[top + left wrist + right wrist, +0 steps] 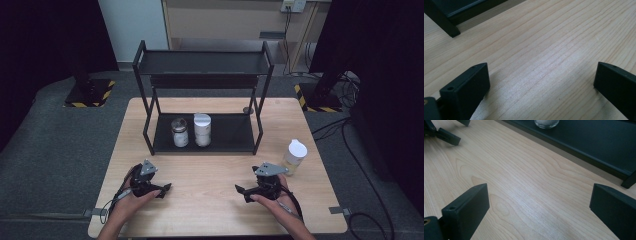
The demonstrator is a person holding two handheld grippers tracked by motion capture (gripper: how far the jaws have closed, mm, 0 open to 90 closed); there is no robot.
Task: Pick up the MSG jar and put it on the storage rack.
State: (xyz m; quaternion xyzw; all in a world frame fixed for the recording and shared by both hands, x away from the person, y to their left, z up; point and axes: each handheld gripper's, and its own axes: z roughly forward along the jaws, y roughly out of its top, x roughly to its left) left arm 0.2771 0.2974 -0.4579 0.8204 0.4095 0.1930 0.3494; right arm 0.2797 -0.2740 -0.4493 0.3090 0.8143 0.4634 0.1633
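My left gripper (pixel 165 189) rests low over the wooden table (pixel 210 210) at the front left, held in a hand, jaws wide open with bare wood between them (pixel 541 75). At the front right my right gripper (pixel 241 192) faces it, also open over bare wood (pixel 539 195). A black two-tier rack (pixel 202 55) stands at the back of the table. On its lower shelf (pixel 594 142) stand a glass jar with a silver lid (pixel 179 132) and a white tub (pixel 202 129). The jar's base (pixel 546 122) shows at the top of the right gripper view.
A pale bottle with a white cap (pixel 294 156) stands on the table just right of my right hand. The rack's front foot (pixel 447 26) is at the top left of the left gripper view. The other gripper's jaws (pixel 447 136) lie farther off across the wood.
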